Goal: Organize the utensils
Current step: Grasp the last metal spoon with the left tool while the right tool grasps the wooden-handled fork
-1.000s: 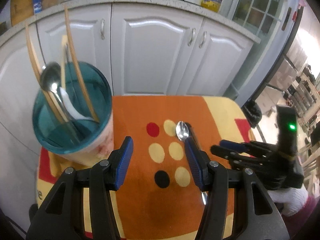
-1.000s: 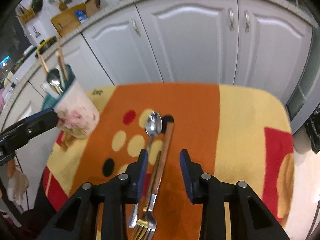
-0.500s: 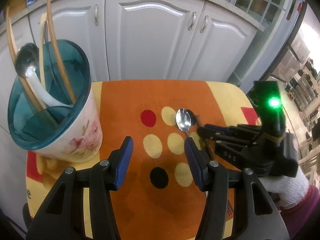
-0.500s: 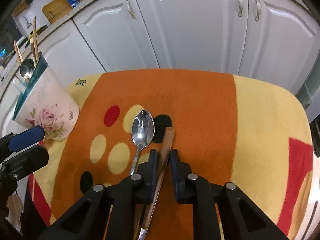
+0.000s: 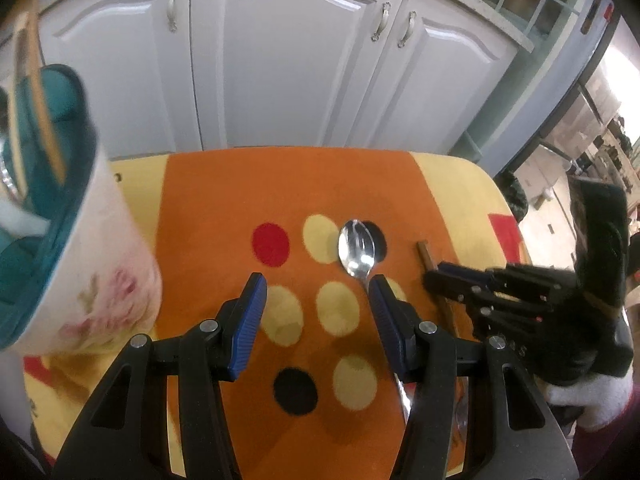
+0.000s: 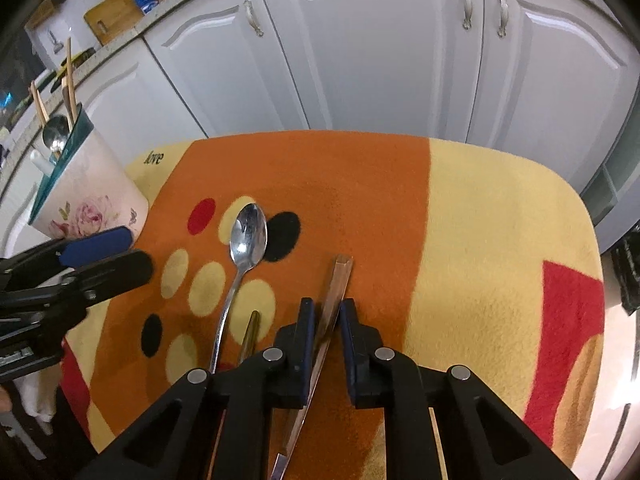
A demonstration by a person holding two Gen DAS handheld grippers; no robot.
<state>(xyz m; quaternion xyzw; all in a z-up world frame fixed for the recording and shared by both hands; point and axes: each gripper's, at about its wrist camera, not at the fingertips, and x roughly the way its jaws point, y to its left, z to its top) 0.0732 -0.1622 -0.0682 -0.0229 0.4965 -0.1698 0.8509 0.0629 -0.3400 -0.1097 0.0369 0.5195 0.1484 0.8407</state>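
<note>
The wood-handled utensil [image 6: 338,280] is now pinched between the jaws of the right hand-held gripper [image 6: 323,316]. Those jaws have just been closing, and a second ago they stood wide either side of the handle, so that's the big change. It lies on the orange-and-yellow mat [image 6: 480,208], handle end pointing to about 12 o'clock in the right wrist view, its working end running out of sight under the gripper, so I can't tell if it's the fork. It has shifted off toward 3 o'clock from the spoon it used to sit right beside.

That metal spoon [image 6: 247,236] is just at 9 o'clock of it, bowl over the yellow and black dots, and nothing holds it. A gold-coloured handle tip [image 6: 250,332] pokes out between the two.

The left hand-held gripper [image 5: 316,304] is released, jaws wide open, hovering over the dots with the spoon's neck right at its right finger. It has dropped lower over the mat than before.

The floral utensil cup [image 6: 86,204] sits at the mat's 9 o'clock edge, already holding chopsticks and a ladle.

My read: grab done, next is lift and carry to the cup. The thin handle could pivot in the pinch.
</note>
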